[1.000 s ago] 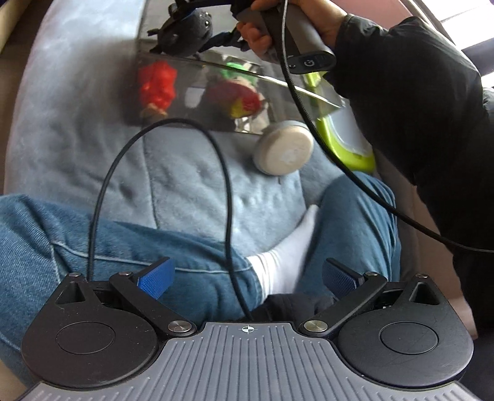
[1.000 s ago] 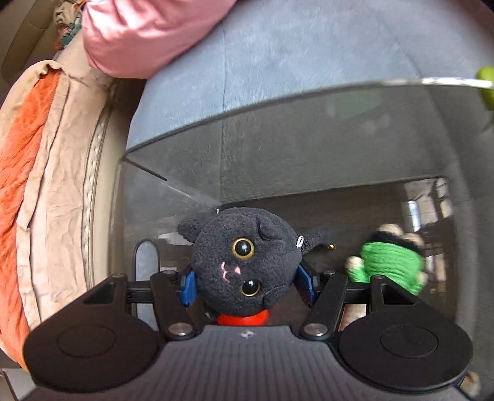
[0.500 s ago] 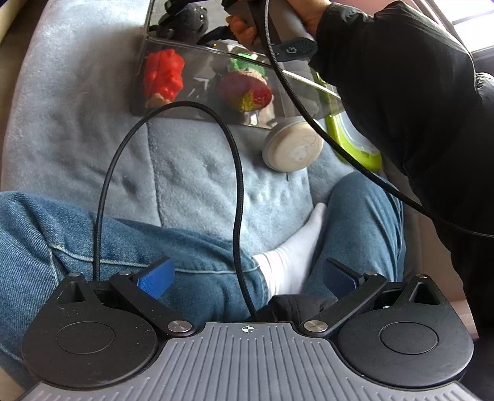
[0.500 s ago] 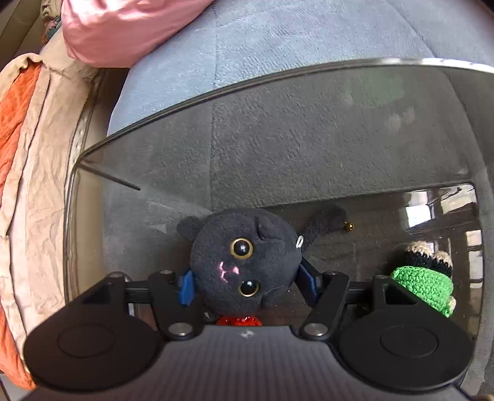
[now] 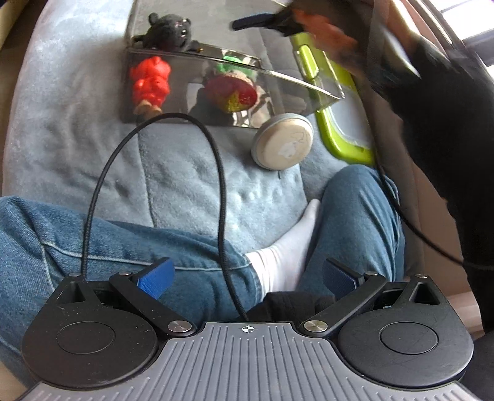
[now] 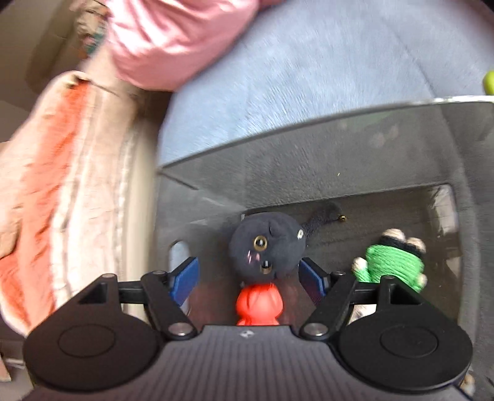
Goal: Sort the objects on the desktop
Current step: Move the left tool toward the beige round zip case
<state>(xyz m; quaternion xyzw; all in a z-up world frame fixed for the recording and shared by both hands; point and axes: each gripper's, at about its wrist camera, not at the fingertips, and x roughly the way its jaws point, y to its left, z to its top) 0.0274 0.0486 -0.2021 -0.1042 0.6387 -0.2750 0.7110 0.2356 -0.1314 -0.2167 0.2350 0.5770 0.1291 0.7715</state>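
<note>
1. Two blue pads of the left claw stand wide apart, released, over jeans-clad legs. Far off, the black plush cat sits in the clear box beside the red figure; a round tin lies near it.
2. Right claw is released above the box, the cat lying between its spread pads, a green crochet toy to the right.

The left wrist view looks from low over the person's lap, forward across the blue cushion toward the clear box, which is well away. The right wrist view is close above the same clear box, looking down into it. Both views share the box, the black plush and the red toy.
</note>
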